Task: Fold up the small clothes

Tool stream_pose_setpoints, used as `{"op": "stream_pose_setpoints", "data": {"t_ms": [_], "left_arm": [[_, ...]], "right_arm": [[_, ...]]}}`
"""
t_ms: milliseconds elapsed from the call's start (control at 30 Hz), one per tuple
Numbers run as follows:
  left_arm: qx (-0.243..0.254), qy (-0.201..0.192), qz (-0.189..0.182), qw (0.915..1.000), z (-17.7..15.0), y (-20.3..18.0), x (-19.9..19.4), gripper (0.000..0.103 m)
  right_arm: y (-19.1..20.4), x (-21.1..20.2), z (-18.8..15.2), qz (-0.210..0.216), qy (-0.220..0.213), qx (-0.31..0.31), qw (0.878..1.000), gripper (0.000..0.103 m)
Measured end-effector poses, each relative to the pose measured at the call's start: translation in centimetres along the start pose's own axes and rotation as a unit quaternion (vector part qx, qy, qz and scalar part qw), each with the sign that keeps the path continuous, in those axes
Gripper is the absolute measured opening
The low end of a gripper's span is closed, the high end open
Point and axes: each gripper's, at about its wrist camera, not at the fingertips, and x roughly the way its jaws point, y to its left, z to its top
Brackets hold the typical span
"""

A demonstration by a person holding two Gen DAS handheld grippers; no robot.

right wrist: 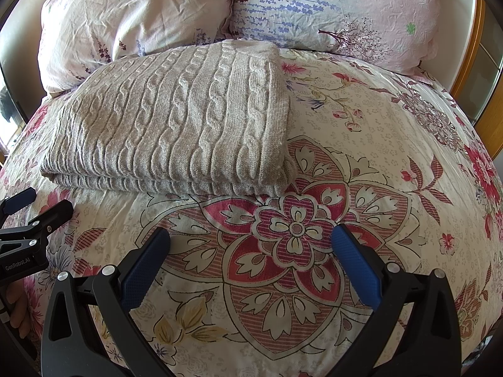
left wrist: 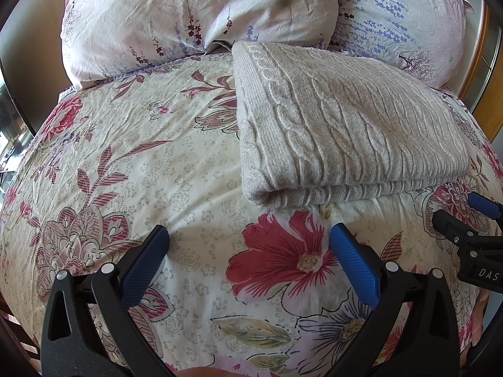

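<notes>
Hovering over the bed, we hold both tools above the floral-print cotton bedspread [left wrist: 132, 163] with nothing between their fingers. Our left gripper [left wrist: 248, 248] has its blue-padded black fingers [left wrist: 143, 267] spread wide apart over a large red flower printed on the cover. Our right gripper [right wrist: 250, 248] is spread just as wide, above a round red-and-cream medallion in the print. Neither tool touches the garment.

We see the beige cable-knit folded sweater [left wrist: 339, 125] lying flat on the bedspread, folded into a neat thick rectangle with its layered fold edge facing us. It sits toward the head of the bed, its far edge just touching the two pillows. From the left camera it lies ahead and to the right; from the right camera it [right wrist: 176, 116] lies ahead and to the left, so it rests between the two tools, a little beyond both.

Behind it we find a pale pink wrinkled pillow with purple sprigs [left wrist: 188, 15] and, beside that, a pale pink pillow with blue lavender print [right wrist: 330, 9], both against the head edge of the bed. A wooden frame [right wrist: 471, 47] shows at the right edge.

Each tool appears at the margin of the other's view, and part of a hand [right wrist: 19, 311] shows on the left one.
</notes>
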Motion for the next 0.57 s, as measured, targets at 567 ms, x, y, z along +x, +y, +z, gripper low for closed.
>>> {"op": "stream_pose_setpoints", "data": {"t_ms": [567], "left_arm": [[0.001,0.002,-0.001,1.0000,-0.15,-0.04,0.08,0.101]], "right_arm": [[0.00,0.01,0.01,0.000,0.000,0.000,1.000,0.102]]}}
